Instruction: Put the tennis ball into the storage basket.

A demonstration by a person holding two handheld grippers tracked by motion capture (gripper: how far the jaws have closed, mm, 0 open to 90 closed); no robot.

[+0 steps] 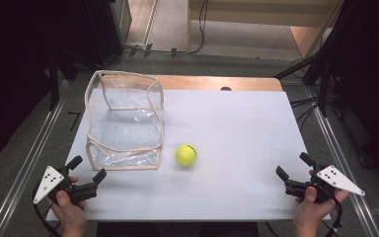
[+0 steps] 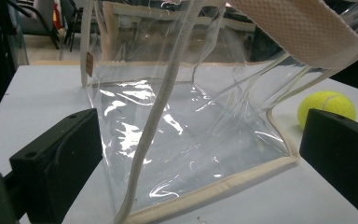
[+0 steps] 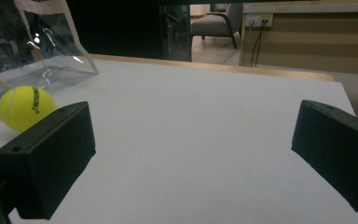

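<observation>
A clear plastic bag [image 1: 123, 121] with beige trim stands open at the table's left; the left gripper view has it close ahead [image 2: 182, 135]. A yellow tennis ball [image 1: 186, 154] lies just right of the bag, at the right edge of the left gripper view [image 2: 326, 106] and far left in the right gripper view [image 3: 25, 107]. My left gripper [image 1: 86, 168] is open near the front left, just short of the bag. My right gripper [image 1: 293, 165] is open at the front right, well away from the ball. Nothing is between either pair of jaws.
A white sheet [image 1: 237, 138] covers the wooden table [image 1: 217, 83]. Metal rails [image 1: 345, 163] run along both sides. Cables and dark stands crowd the floor beyond the right edge. A chair [image 3: 214, 23] stands far behind.
</observation>
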